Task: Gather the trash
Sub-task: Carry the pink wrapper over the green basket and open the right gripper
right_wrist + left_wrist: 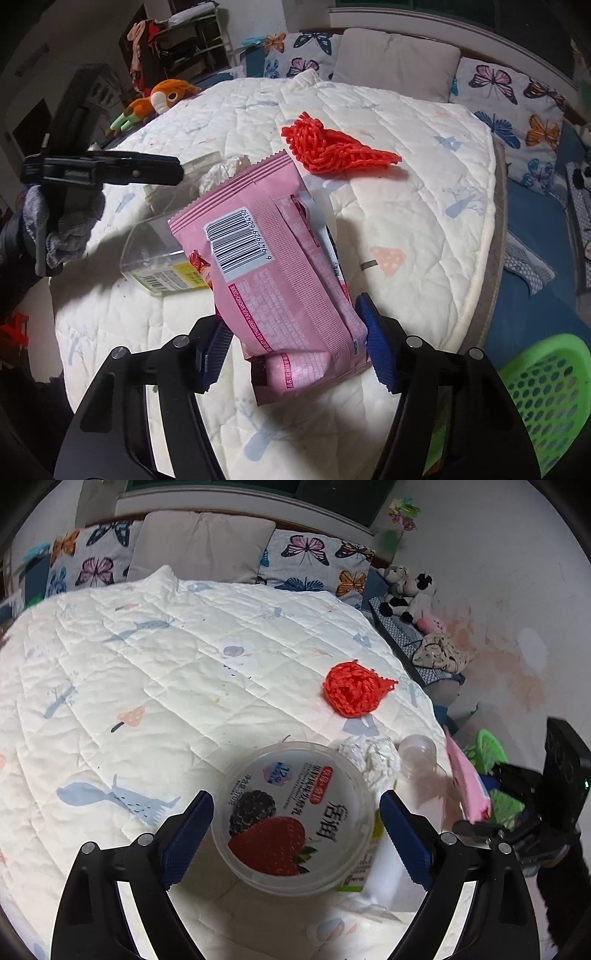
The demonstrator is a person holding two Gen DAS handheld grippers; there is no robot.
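Trash on the bed (147, 672) is light: the stiff, smooth yogurt tub (291, 818), between the released left tongs (295, 834), should be gripped by its sides, while the soft pink wrapper (280, 273) is grasped by the right tongs (295, 350).

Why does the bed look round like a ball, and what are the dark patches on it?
Both wrist views use fisheye lenses, so the white quilt bulges and the corners go black. In the left wrist view a shadow surrounds the yogurt tub. In the right wrist view the pink wrapper shades the quilt beneath.
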